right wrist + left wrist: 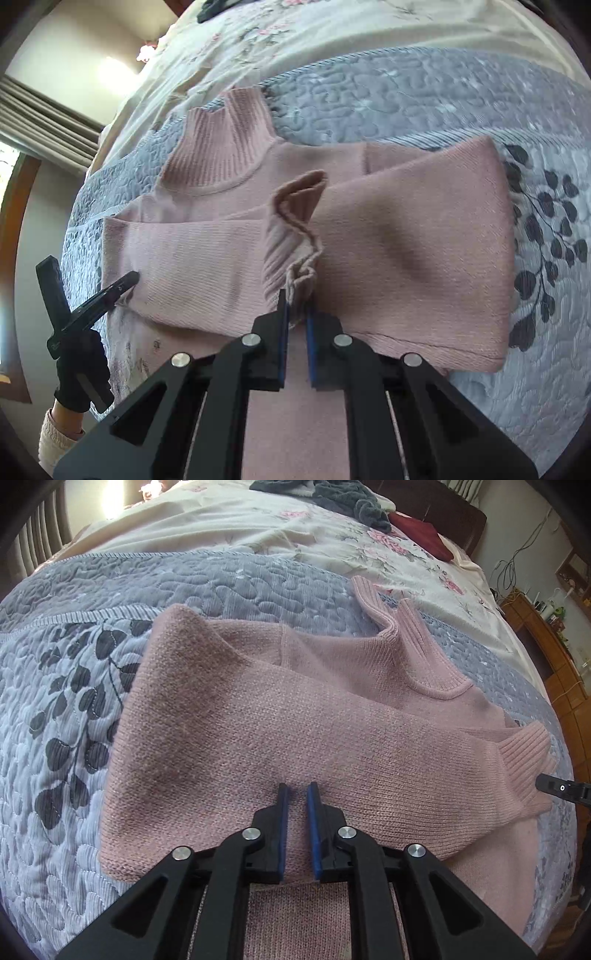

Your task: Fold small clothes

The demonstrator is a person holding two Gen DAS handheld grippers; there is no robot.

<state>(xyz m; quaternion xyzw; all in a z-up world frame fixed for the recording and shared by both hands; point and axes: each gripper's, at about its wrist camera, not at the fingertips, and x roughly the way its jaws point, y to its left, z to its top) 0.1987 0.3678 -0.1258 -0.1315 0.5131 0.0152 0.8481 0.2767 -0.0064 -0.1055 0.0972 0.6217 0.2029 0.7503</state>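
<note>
The pink sweater lies on the quilt, sleeves folded across; the right gripper pinches the cuff at 12 o'clock, the left gripper hovers slightly parted and empty, so laying that cuff flat seems next.

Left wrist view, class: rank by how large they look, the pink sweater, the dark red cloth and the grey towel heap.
1. pink sweater, by far the largest.
2. grey towel heap, cut off by the frame edge.
3. dark red cloth.
The last two lie far from the camera and look close in size, so their order is unsure.
</note>
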